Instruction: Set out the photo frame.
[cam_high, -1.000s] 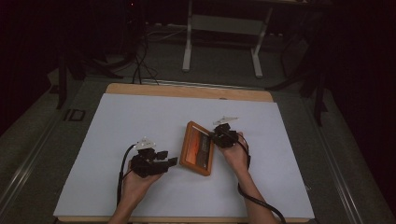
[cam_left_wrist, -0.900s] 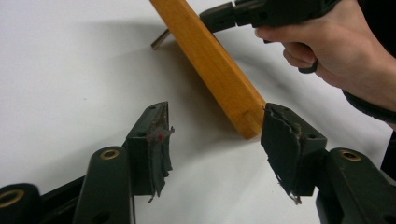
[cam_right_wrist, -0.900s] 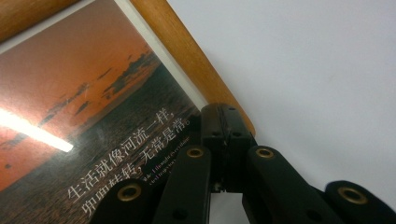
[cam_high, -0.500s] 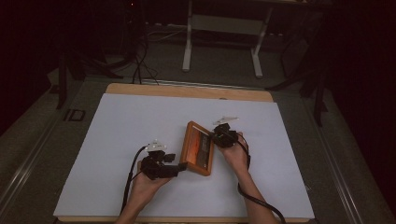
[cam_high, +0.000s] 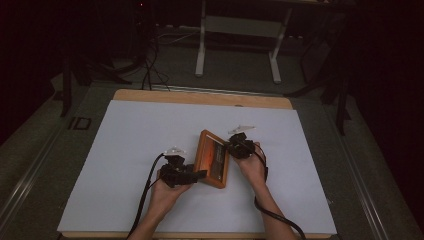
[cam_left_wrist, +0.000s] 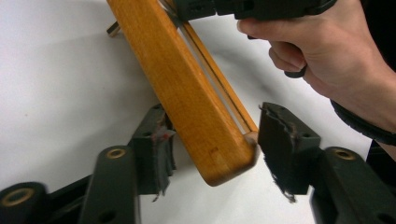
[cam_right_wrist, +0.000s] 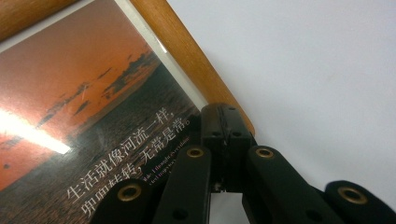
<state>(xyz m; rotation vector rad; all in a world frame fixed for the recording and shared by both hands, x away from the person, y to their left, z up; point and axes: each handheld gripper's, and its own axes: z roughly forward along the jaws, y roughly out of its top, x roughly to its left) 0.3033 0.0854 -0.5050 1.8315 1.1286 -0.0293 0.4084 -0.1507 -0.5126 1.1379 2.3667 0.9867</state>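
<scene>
— Presently, where is the wooden picture frame (cam_high: 212, 159)?
— On the white tabletop (cam_high: 125, 145), tilted. Right gripper (cam_high: 239, 146) jaws clamped on its edge.
— Left gripper (cam_high: 200, 174)?
— Jaws just been closing, straddling the frame's corner; one pad (cam_left_wrist: 280, 135) touches, no firm grip yet.

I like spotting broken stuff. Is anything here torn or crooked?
Yes. The pads of the left gripper are torn, with frayed edges hanging off. The wooden picture frame also lies askew on the white table, pinched by the right gripper.

Picture frame (cam_left_wrist: 187, 88) of smooth varnished wood; its photo (cam_right_wrist: 79, 116) glossy; table sheet (cam_high: 125, 145) matt white.
</scene>
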